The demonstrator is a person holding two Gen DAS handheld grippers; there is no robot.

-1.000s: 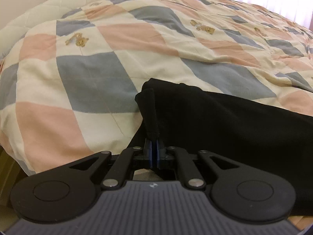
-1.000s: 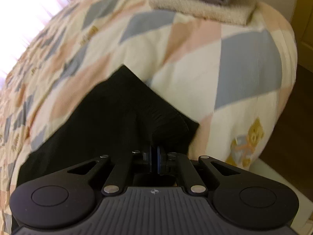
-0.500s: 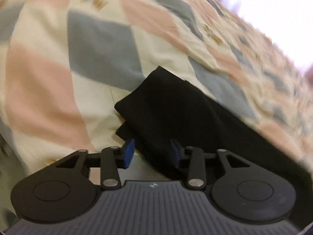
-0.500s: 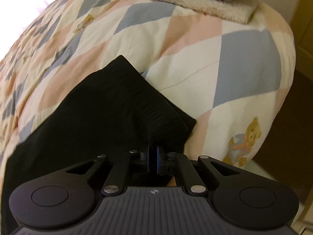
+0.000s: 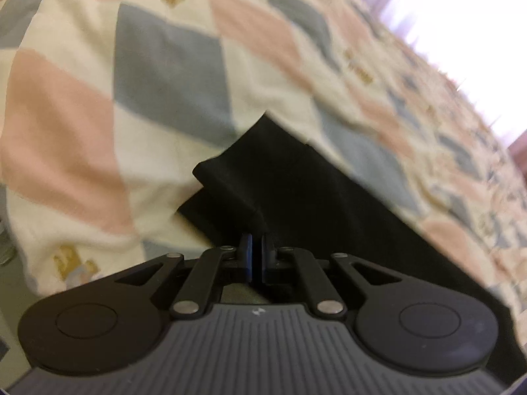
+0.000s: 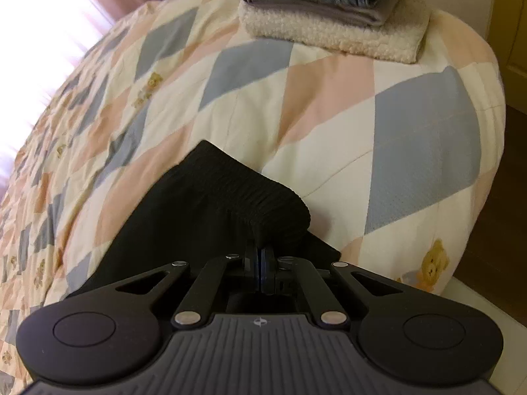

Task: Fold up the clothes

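Observation:
A black garment (image 5: 296, 191) lies on a patchwork quilt (image 5: 164, 65) near the bed's edge, with a folded corner pointing away from me. My left gripper (image 5: 257, 247) is shut on the near edge of that corner. In the right wrist view the same black garment (image 6: 204, 204) shows its ribbed waistband (image 6: 263, 197), bunched up just ahead of my right gripper (image 6: 260, 256), which is shut on it. The cloth behind both grippers is hidden by their bodies.
A stack of folded clothes (image 6: 329, 6), jeans on top of a fluffy cream piece, sits at the far corner of the quilt (image 6: 329, 115). The bed's edge drops to a brown floor (image 6: 494, 197) on the right. A bright window (image 5: 461, 16) lies beyond the bed.
My left gripper let go of the black garment, opened, shifted over the bed, and has shut again on the cloth's edge. The right gripper stayed shut on the waistband and lifted slightly.

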